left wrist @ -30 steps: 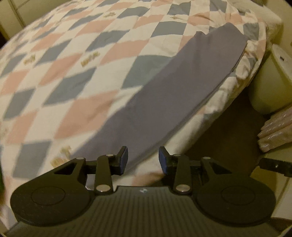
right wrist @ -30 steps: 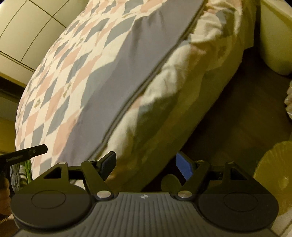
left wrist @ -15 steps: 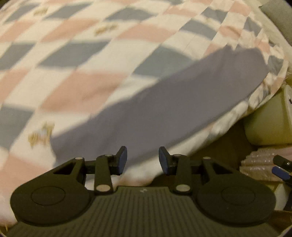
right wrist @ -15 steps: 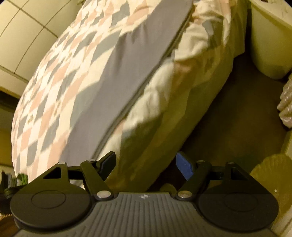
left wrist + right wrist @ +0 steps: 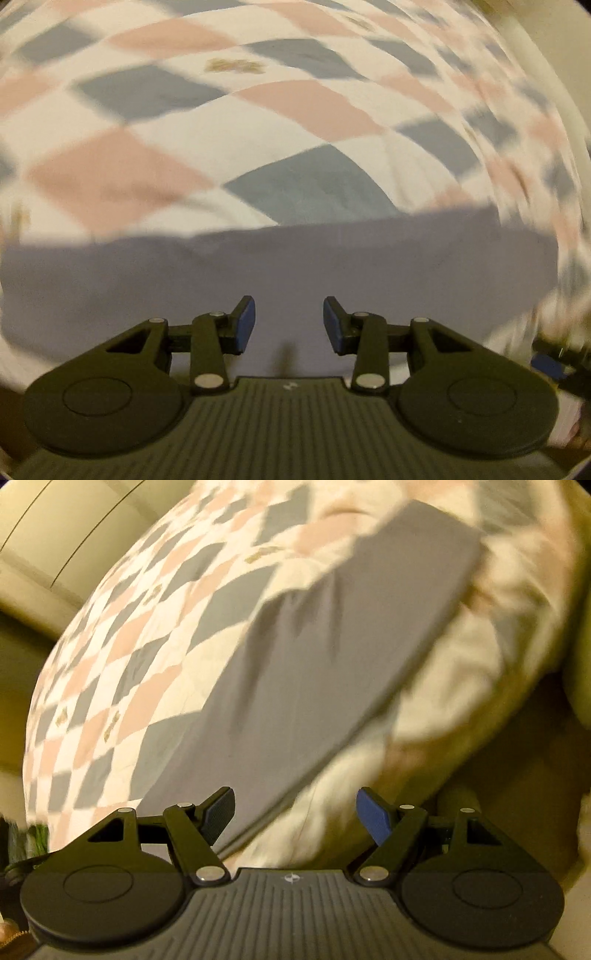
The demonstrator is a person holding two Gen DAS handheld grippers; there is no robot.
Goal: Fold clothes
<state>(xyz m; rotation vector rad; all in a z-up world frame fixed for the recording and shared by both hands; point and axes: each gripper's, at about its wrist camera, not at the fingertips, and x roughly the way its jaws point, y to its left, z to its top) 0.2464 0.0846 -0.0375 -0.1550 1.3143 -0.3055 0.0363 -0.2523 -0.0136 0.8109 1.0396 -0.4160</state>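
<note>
Judging progress: the grey garment (image 5: 280,273) lies as a long flat strip along the near edge of the bed (image 5: 192,133), on the checked quilt, so it looks already folded lengthwise; the crosswise folds appear not yet done. My left gripper (image 5: 289,320) points steeply down over the middle of the strip, jaws partly apart, nothing between the pads, not touching the cloth as far as I can tell. My right gripper (image 5: 295,814) is also tilted down, over the bed's edge where the garment (image 5: 310,672) ends nearest me, jaws wide apart and empty. Both views are blurred, so fine creases are unreadable. Next step likely: take hold of one end.
</note>
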